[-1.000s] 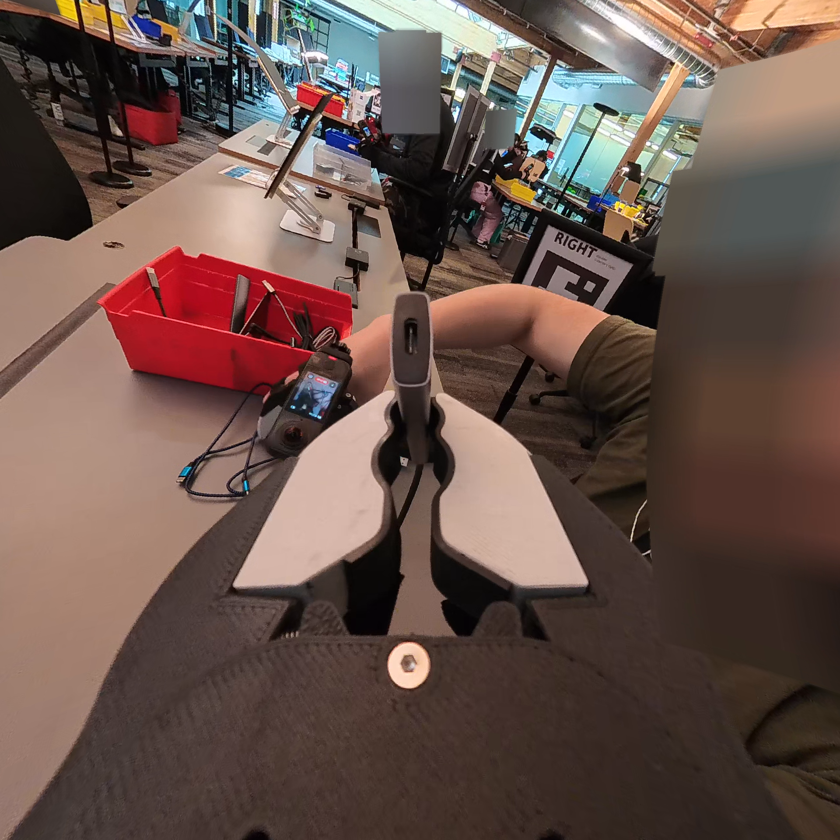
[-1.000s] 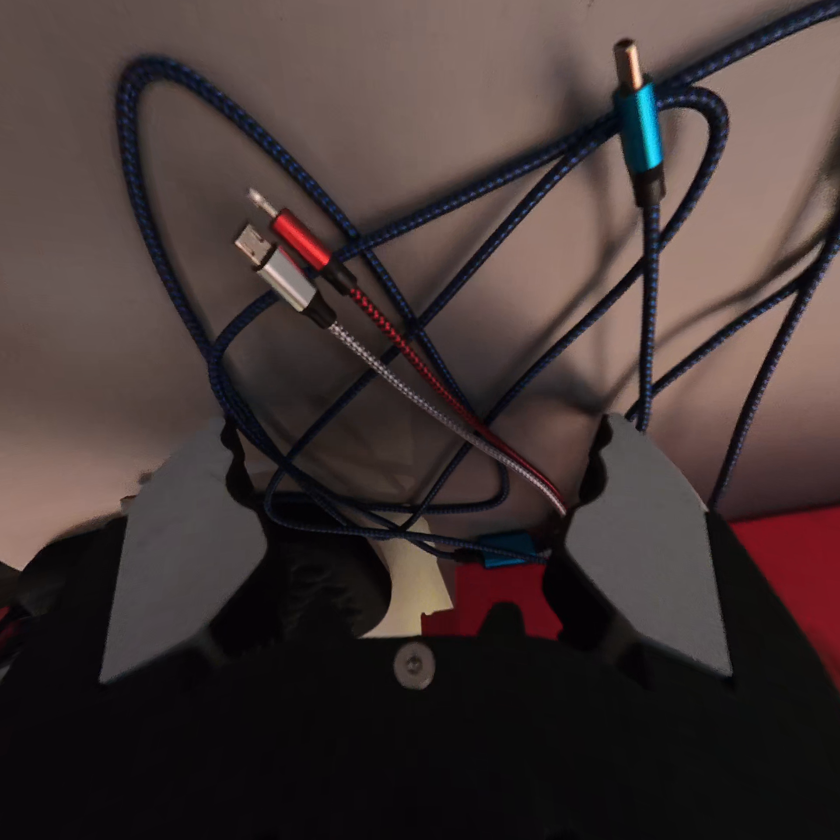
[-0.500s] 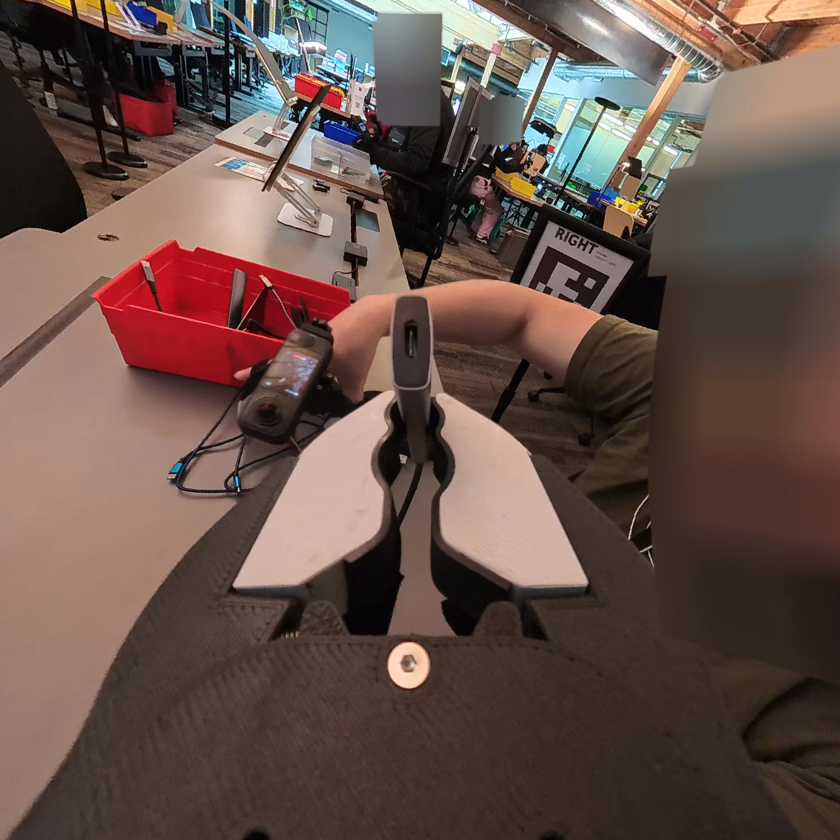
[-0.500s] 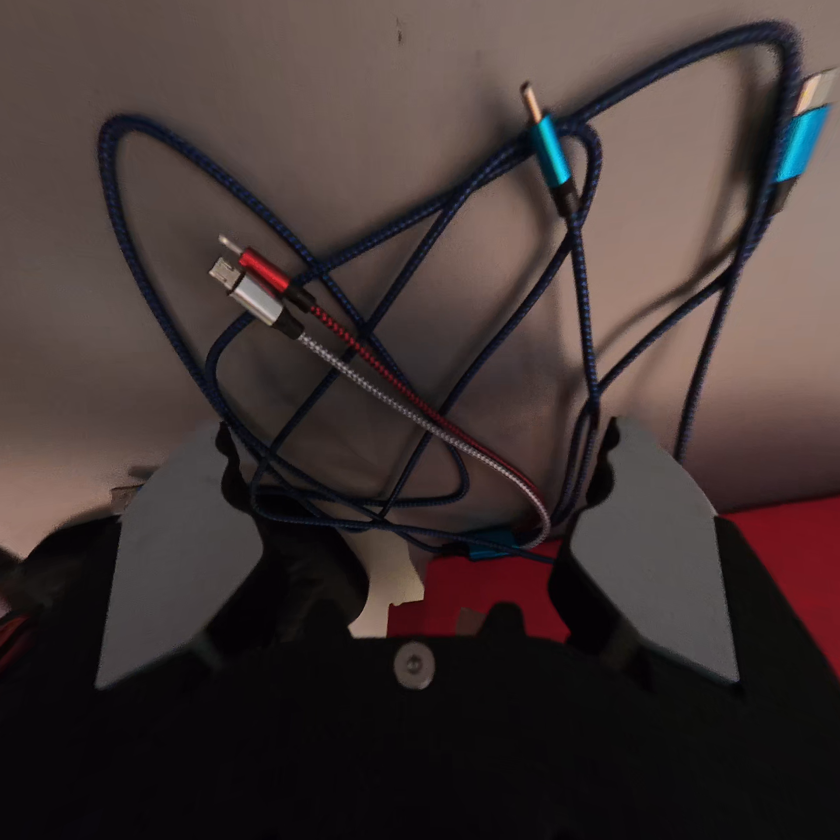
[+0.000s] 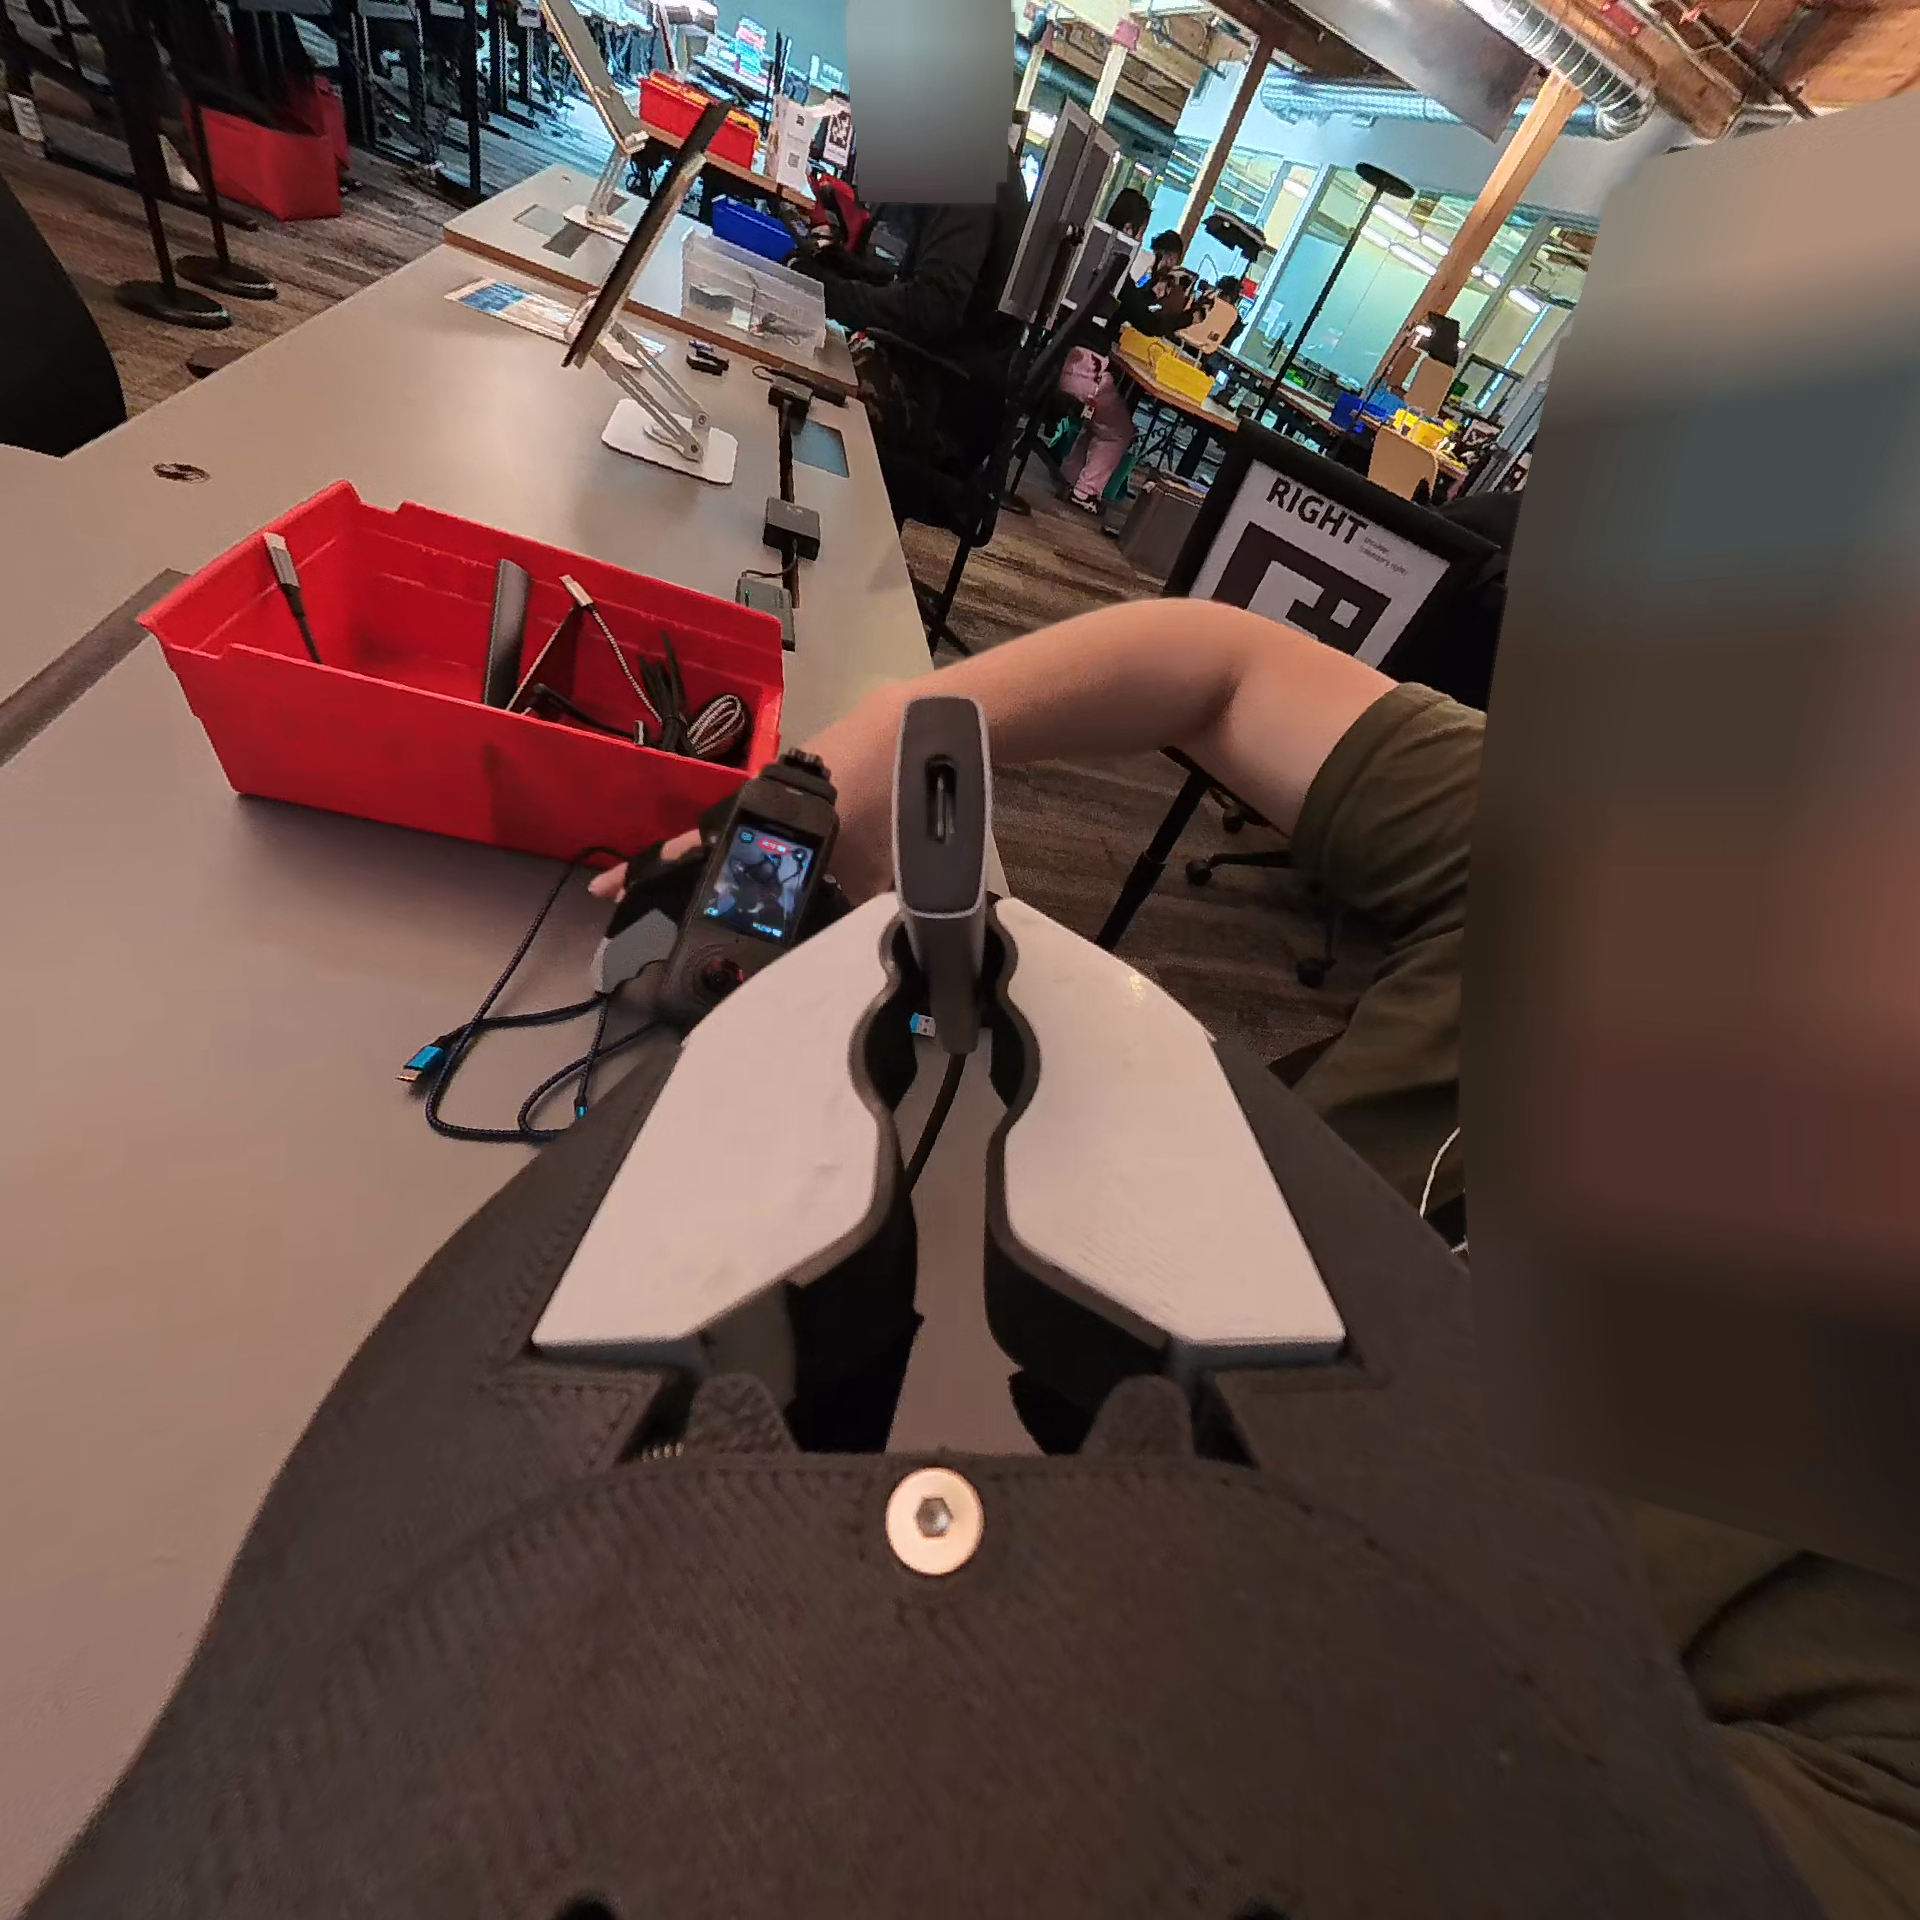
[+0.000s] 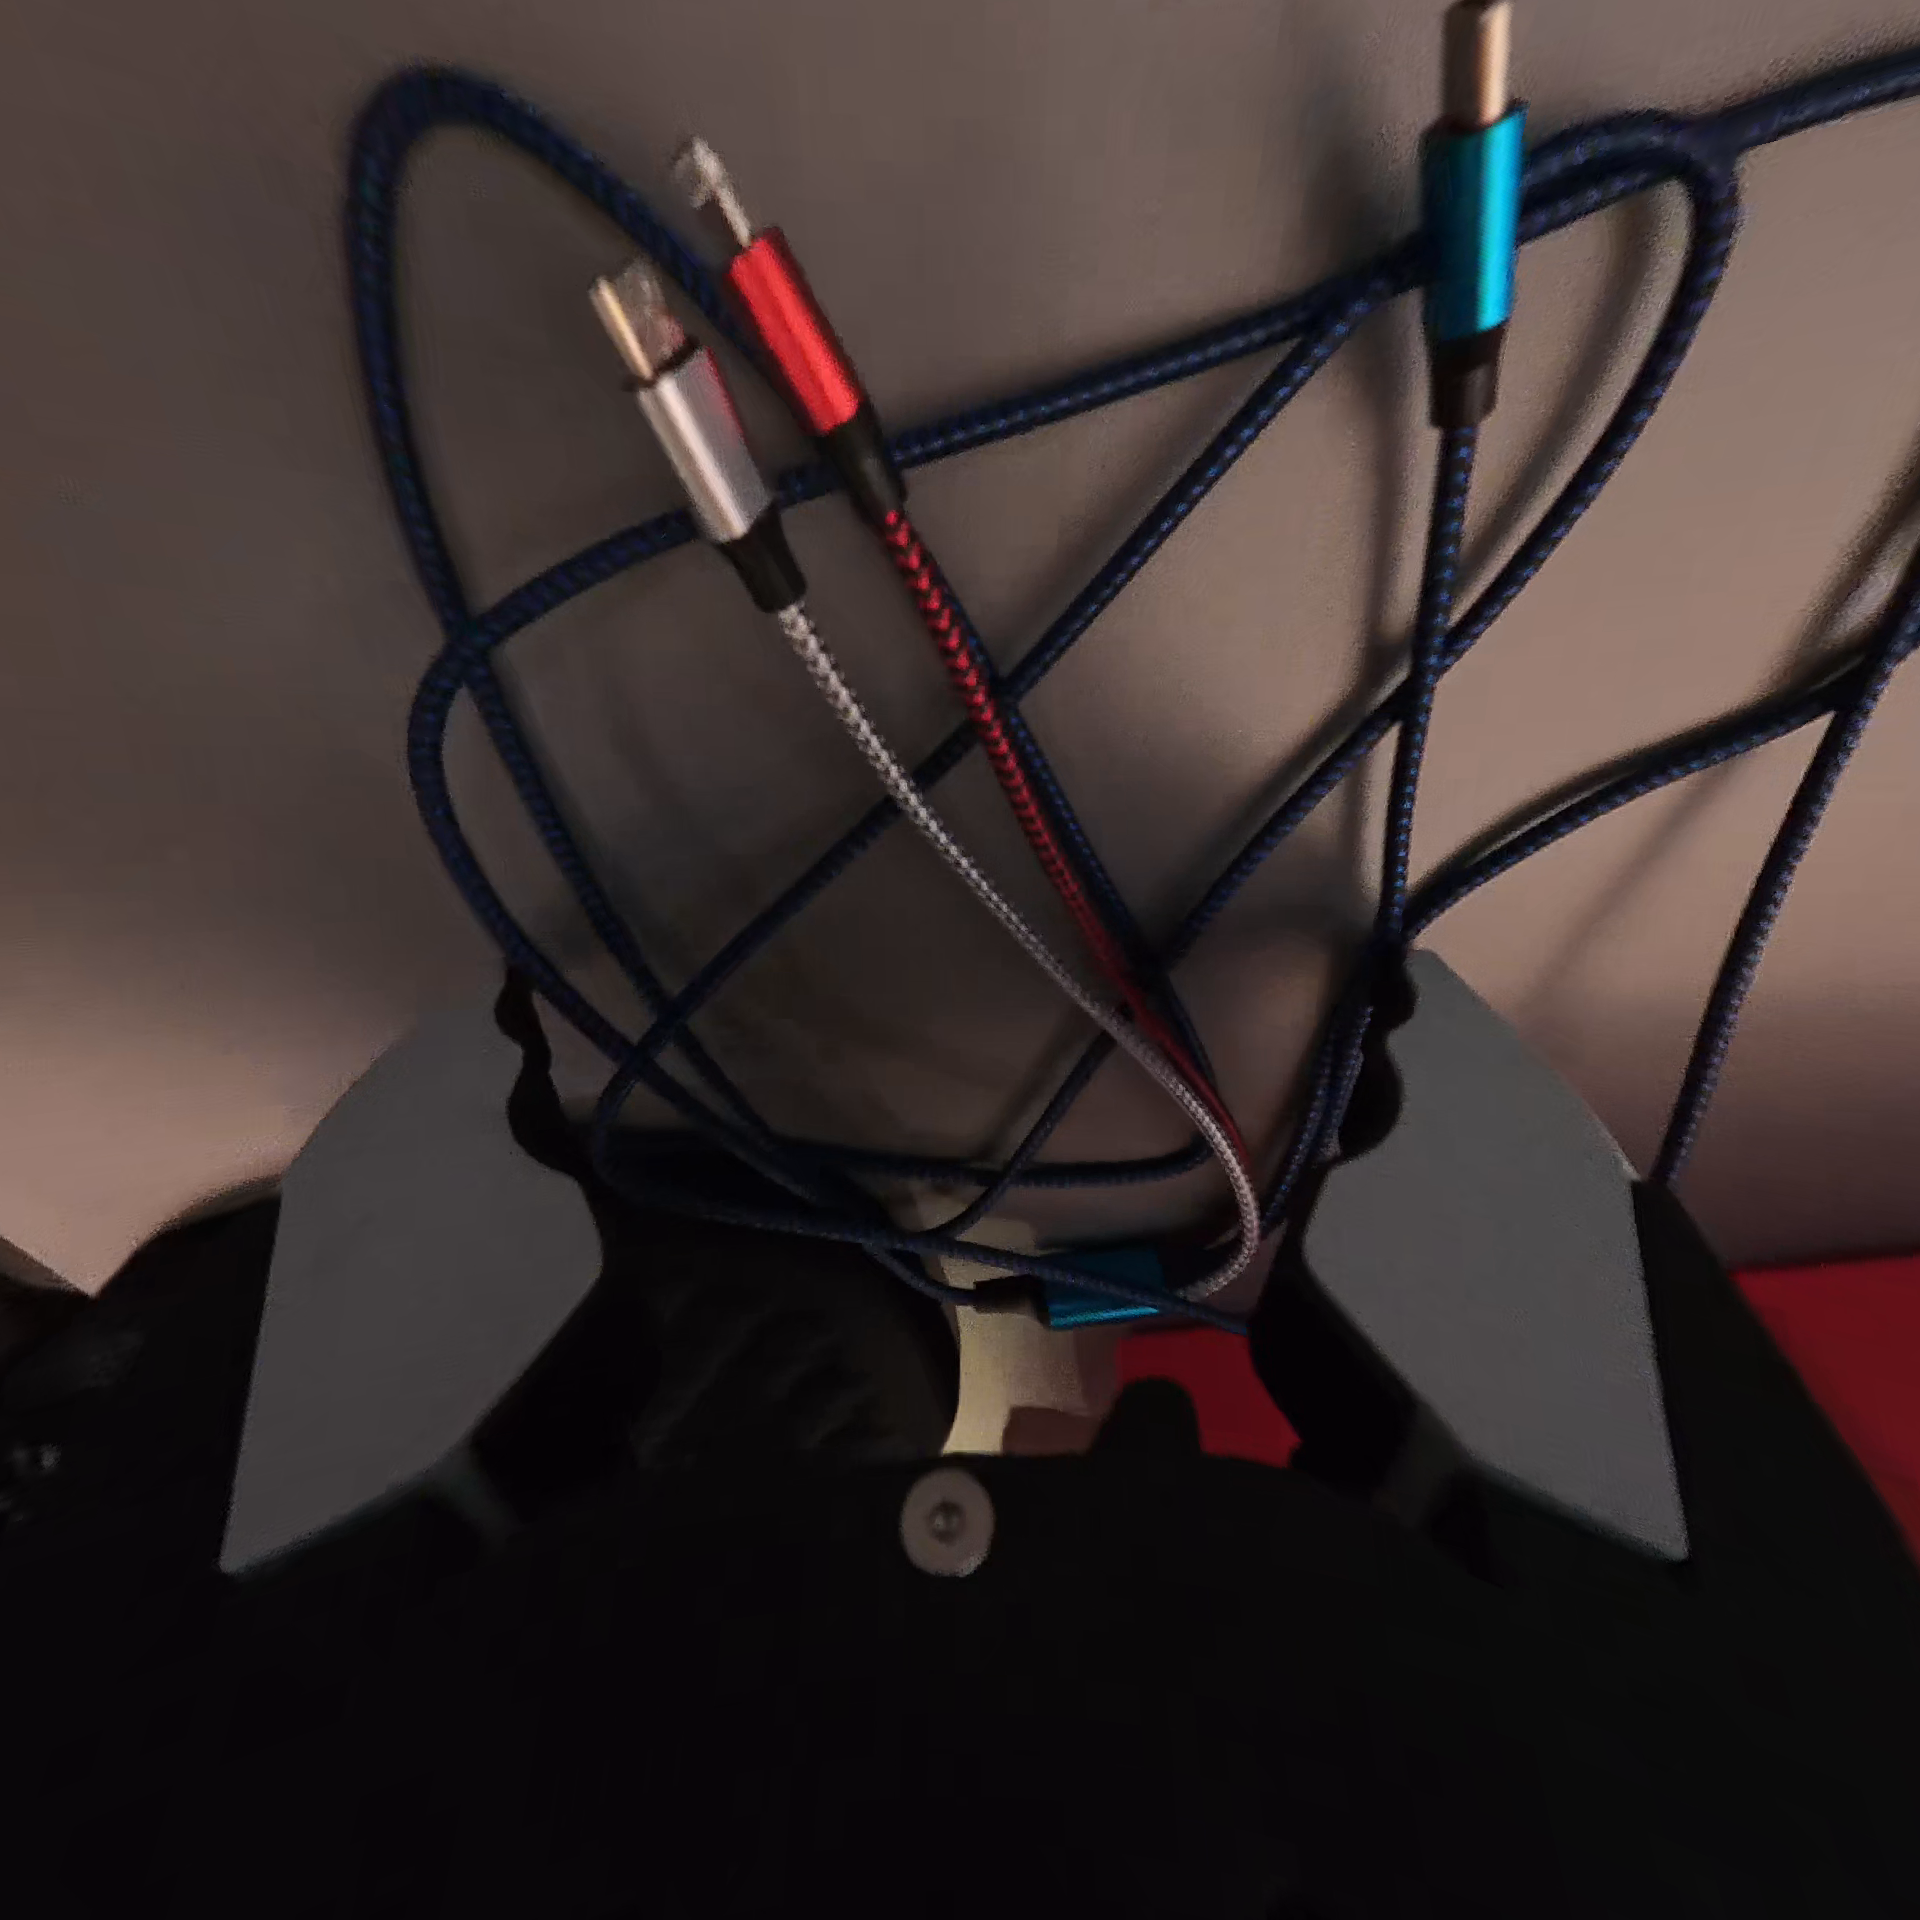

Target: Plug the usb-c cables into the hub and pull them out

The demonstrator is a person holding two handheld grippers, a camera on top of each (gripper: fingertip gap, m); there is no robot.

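**Left claw grips the hub while the right claw hangs spread over the cables**

We hold two claws over a grey counter. Our left claw is clamped on a slim grey hub, which stands upright between the pale fingers, one port slot facing the camera and its dark cord running down between them.

Farther along the counter, our right claw points down at a tangle of dark blue braided cables. Its two fingers stand wide apart and grip nothing; several cable loops cross the gap between them. On top of the tangle lie a red plug and a silver plug, side by side, each on a short braided lead of matching colour. A blue plug lies well to their right, tip pointing away from the claw. Another blue plug sits close in, between the fingers' bases.

From the left wrist view, a red bin holding more cables sits on the counter just beyond the right claw.
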